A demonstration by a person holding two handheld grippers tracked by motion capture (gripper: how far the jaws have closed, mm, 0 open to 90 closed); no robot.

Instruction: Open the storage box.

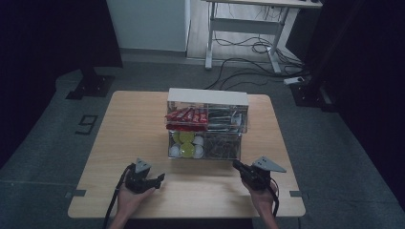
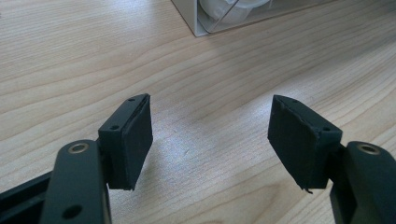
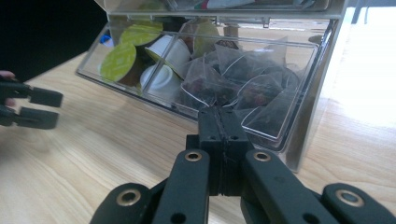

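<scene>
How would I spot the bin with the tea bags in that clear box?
On the wooden table stands a clear two-tier organizer. Its lower tier has two bins; the tea bag bin is the right one, nearest the right gripper. It holds dark pyramid sachets, while its neighbour holds round green-and-white capsules.

Pale wooden table (image 1: 133,129) — a clear two-tier organizer (image 1: 207,125) stands on it
</scene>
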